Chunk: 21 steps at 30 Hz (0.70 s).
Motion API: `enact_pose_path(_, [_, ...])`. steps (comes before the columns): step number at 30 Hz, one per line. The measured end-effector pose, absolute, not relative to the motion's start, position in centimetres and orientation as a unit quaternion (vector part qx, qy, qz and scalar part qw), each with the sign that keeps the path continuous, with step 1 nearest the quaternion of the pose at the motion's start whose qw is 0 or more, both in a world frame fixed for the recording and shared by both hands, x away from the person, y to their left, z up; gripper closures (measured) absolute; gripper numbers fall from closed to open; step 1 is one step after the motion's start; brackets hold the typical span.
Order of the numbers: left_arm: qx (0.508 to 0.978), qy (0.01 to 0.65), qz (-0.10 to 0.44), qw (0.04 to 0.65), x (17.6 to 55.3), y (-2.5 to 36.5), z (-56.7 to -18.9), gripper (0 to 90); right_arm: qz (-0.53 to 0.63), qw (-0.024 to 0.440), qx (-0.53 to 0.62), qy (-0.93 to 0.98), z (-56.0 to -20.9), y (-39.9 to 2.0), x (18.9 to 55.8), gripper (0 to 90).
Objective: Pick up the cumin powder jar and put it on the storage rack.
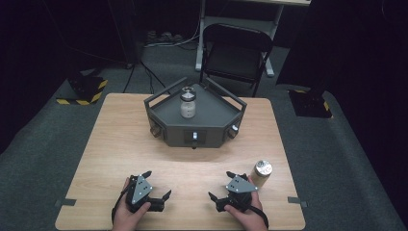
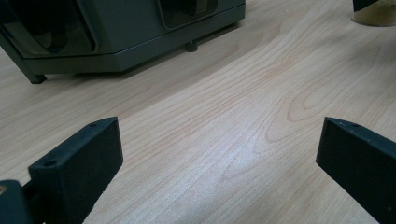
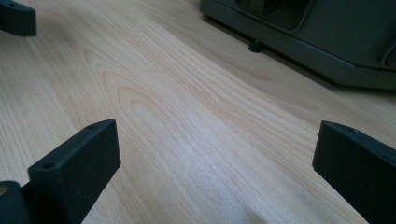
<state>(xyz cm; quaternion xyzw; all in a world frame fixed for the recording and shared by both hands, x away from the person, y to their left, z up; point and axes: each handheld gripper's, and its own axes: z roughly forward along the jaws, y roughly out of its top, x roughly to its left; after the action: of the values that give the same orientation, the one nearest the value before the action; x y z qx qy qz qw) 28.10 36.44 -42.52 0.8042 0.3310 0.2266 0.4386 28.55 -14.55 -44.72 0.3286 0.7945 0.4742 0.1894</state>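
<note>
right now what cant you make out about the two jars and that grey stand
- Jar on the stand, high view: too small to tell its contents or whether the lid is tight.
- Gold-lidded jar, high view: partly hidden behind the right gripper; in the left gripper view, cut off by the top edge.
- Grey stand: front knobs too small to read; both gripper views crop its top.

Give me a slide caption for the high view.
Two open hand-held grippers, left and right, rest on a wooden table before a grey tray holding a jar.
</note>
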Motion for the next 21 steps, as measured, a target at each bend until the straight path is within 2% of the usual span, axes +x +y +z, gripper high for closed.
enact_pose_path(21, [0.804,0.333,0.22,0.44,28.3,36.6,-42.5,0.8,0.523,0.257,0.354,0.731,-43.0,-17.3,25.3,0.6])
